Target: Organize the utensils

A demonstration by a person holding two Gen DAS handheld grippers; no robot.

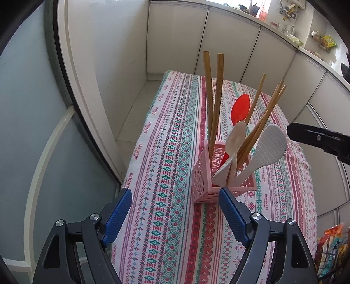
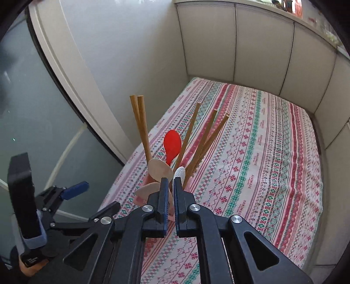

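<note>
your left gripper [image 1: 175, 215] is nearest in the left wrist view: blue pads [image 1: 119, 216] spread wide, nothing between them, hovering over the near part of the striped cloth [image 1: 166, 166]. right pad tip sits just in front of the pink basket [image 1: 204, 185], can't tell if it touches.

your right gripper [image 2: 171, 196] in the right wrist view: fingers nearly pressed together, only a thin slit left. white paddle [image 2: 179, 172] pokes up right past the tips, but can't tell if anything is pinched, basket mostly hidden behind the fingers. the left gripper shows at that view's lower left, pad out over the cloth edge.

utensils are all in the basket, standing upright or leaning, basket sits on the cloth near its left-center. contents, near to far:
- white paddle w/ dimpled head [image 1: 270, 147], leans right
- second white paddle head [image 1: 222, 174], low at the front rim
- cream spoon [image 1: 236, 136], bowl up
- red spoon [image 1: 240, 109] behind it, bowl up
- chopsticks [image 1: 213, 96], two upright at the left, abt three more fanning right

right gripper's black tip [image 1: 315, 137] enters the left wrist view from the right, just beside the dimpled paddle, apart from it.

beyond the cloth: white panels [image 1: 229, 43], shelf clutter [image 1: 288, 13] on top. grey glass [image 1: 26, 109] to the left.
</note>
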